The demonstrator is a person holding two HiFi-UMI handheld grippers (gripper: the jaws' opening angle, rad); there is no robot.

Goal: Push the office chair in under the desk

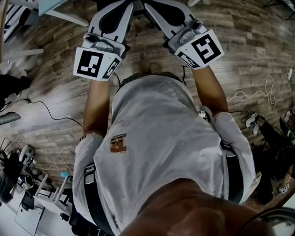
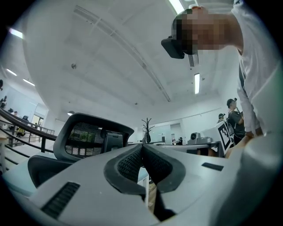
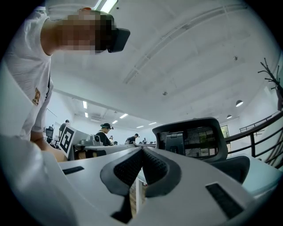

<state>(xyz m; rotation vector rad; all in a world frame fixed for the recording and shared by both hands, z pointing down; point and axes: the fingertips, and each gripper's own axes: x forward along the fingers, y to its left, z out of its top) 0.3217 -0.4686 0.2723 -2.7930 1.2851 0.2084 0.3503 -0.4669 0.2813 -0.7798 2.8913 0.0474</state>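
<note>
Here the left tool (image 1: 122, 12) and the right tool (image 1: 158, 10) are held out in front of the person, angled so their tips draw near each other at the top of the head view. The marker cubes sit at the near ends, above a white shirt (image 1: 158, 139). In its own view the left tool (image 2: 142, 145) has its jaws pressed together with nothing between them. The right tool (image 3: 142, 149) is the same, jaws meeting at the tips and empty.

The office chair (image 2: 95, 134) stands just beyond the tools. Its mesh headrest rises to the left of the left tool's jaws and, in the right gripper view, the office chair (image 3: 194, 137) shows to the right of the jaws. Whether either tool touches it cannot be told.

A pale-topped bench (image 1: 51, 3) with white legs shows at the upper left edge of the head view. Cables (image 1: 45, 109) trail over the wooden floor (image 1: 251, 48).
</note>
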